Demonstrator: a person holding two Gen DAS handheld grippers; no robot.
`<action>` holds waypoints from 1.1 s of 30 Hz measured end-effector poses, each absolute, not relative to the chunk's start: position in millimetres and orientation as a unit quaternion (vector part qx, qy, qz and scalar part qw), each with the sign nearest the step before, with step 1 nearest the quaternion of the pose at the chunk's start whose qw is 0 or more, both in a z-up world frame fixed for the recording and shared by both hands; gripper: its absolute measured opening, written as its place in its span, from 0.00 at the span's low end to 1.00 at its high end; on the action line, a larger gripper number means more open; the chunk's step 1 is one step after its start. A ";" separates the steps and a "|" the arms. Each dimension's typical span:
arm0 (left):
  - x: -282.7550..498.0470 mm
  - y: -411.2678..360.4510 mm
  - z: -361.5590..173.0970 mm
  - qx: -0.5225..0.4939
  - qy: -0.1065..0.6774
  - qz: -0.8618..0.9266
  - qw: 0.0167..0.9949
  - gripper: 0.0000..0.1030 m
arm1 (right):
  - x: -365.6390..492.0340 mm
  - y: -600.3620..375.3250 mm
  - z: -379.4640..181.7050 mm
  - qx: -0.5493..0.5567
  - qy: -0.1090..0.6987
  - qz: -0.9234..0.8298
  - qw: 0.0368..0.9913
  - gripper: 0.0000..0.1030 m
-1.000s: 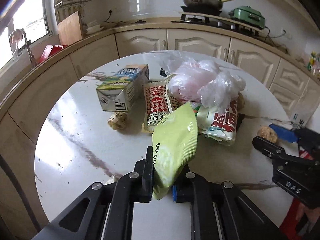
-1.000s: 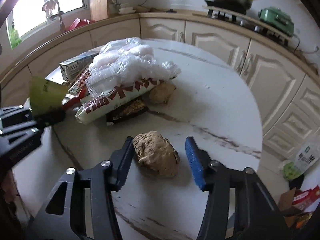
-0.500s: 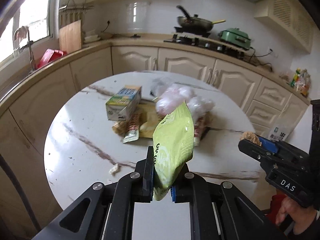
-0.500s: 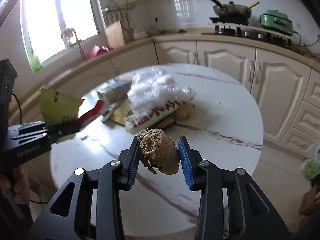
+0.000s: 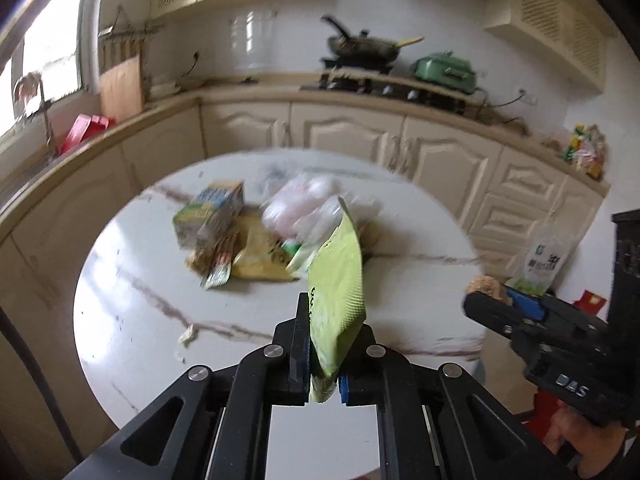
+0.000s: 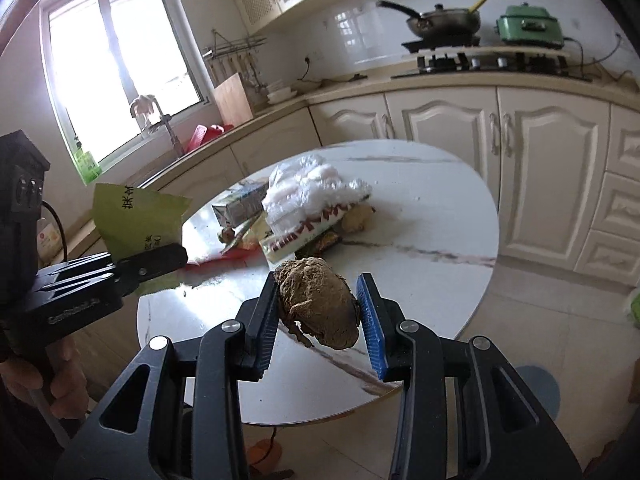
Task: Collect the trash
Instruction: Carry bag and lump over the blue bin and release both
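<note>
While both loads hang clear of the round marble counter (image 6: 460, 216), the step in hand looks like carrying them off to wherever the trash goes, and no bin shows in either view, so the destination is a guess. The left hand-held gripper (image 5: 325, 364) is clamped on the lower end of a green snack wrapper (image 5: 338, 280), which stands up and leans over the counter's near edge; the right hand-held gripper (image 6: 320, 316) is clamped on a crumpled brown paper wad (image 6: 318, 304), its pads pressing both sides with a loose tail hanging beneath. To do the carry well, I would keep both grips firm, since the wrapper is thin and slick and the wad soft and springy, and hold the two tools well apart so they do not knock, moving evenly so the wrapper does not flap loose. Most of the trash is not yet collected: a drink carton (image 5: 210, 210), a crumpled clear plastic bag (image 6: 312, 188), flat snack packets (image 6: 308, 232) and another brown lump (image 6: 358, 216) lie heaped toward the counter's far edge, and a small scrap (image 5: 188, 334) lies apart near the left edge. Compared with a second ago, the wad has left the counter, where it sat between spread pads, and is now lifted; both tools have drawn back and up, so the heap looks farther off and more of the kitchen shows.
</note>
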State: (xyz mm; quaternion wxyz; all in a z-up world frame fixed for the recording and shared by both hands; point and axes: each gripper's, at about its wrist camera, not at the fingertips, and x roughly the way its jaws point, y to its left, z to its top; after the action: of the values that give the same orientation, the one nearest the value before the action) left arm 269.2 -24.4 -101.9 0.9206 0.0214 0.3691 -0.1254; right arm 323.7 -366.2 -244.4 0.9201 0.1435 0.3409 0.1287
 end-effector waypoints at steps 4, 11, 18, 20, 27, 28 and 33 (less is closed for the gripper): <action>272.6 -10.9 -112.5 0.018 0.383 -0.105 0.918 0.06 | 332.3 -361.8 -263.7 0.149 0.355 0.135 0.913 0.35; 253.4 -49.3 -90.0 0.041 0.362 -0.144 0.920 0.06 | 322.0 -376.1 -258.1 0.159 0.331 0.127 0.922 0.35; 244.9 -142.7 -96.2 0.079 0.354 -0.241 0.900 0.06 | 268.5 -454.8 -241.4 0.175 0.301 0.037 0.937 0.35; 245.6 -174.3 -106.4 0.088 0.361 -0.270 0.888 0.06 | 251.6 -482.2 -247.1 0.183 0.303 0.002 0.935 0.35; 275.9 -277.2 -176.4 0.122 0.422 -0.339 0.832 0.06 | 220.5 -573.2 -316.2 0.240 0.354 -0.088 0.900 0.35; 282.1 -287.9 -189.4 0.127 0.431 -0.344 0.824 0.06 | 221.0 -581.9 -329.7 0.251 0.362 -0.093 0.893 0.35; 327.5 -338.0 -248.7 0.161 0.476 -0.351 0.790 0.06 | 236.5 -622.8 -391.4 0.297 0.388 -0.104 0.866 0.36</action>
State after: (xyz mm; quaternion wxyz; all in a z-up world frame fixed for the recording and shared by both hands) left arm 327.6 -338.0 -248.7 0.7904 0.1609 0.4755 -0.3510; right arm 236.5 -622.8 -391.4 0.8665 0.2968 0.3877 -0.1039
